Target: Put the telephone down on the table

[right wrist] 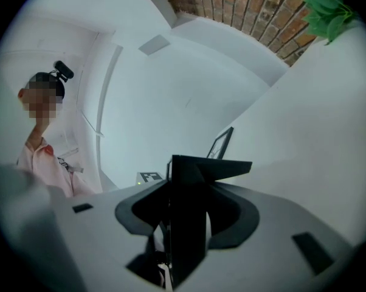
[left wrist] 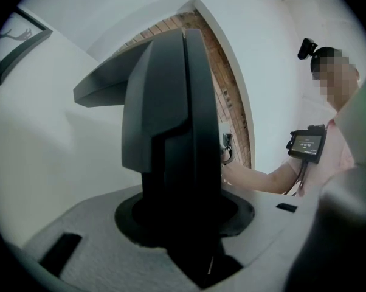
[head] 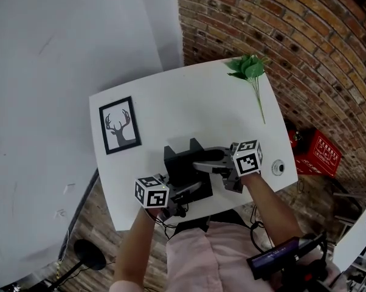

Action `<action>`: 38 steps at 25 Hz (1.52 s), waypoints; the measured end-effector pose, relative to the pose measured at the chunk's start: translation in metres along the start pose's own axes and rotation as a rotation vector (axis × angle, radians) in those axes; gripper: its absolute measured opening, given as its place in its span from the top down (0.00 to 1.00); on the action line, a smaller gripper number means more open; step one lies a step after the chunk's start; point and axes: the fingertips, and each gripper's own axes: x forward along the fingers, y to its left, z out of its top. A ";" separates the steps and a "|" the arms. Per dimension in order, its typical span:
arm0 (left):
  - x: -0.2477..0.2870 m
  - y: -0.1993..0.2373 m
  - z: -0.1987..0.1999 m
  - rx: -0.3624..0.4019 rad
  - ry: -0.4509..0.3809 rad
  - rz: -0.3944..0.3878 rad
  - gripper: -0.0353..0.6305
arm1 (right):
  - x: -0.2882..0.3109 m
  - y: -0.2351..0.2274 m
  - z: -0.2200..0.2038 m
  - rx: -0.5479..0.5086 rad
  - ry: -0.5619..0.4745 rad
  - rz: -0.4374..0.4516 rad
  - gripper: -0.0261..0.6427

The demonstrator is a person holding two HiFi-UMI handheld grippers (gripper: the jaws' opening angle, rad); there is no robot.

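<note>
The black telephone (head: 182, 166) is over the near part of the white table (head: 189, 96), held from both sides; whether its base touches the top I cannot tell. My left gripper (head: 192, 188) grips its near left side, below the marker cube. From the right, my right gripper (head: 206, 160) clamps its upper right part. In the left gripper view the telephone's body (left wrist: 171, 132) fills the gap between the grey jaws. The right gripper view shows a thin black edge of the telephone (right wrist: 189, 212) pinched between its jaws.
A framed deer picture (head: 119, 125) lies at the table's left side and a green leafy sprig (head: 250, 72) at the far right corner. A small white round object (head: 278, 167) sits near the right edge. A red crate (head: 317, 152) stands on the floor by the brick wall.
</note>
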 end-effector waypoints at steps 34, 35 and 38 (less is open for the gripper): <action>-0.028 0.037 0.004 -0.128 0.029 0.283 0.32 | 0.005 -0.033 -0.011 0.179 0.049 0.085 0.70; -0.031 0.038 0.004 -0.133 0.017 0.290 0.32 | 0.005 -0.033 -0.011 0.179 0.050 0.081 0.70; -0.039 0.040 0.004 -0.138 -0.013 0.318 0.32 | 0.006 -0.032 -0.010 0.183 0.046 0.061 0.70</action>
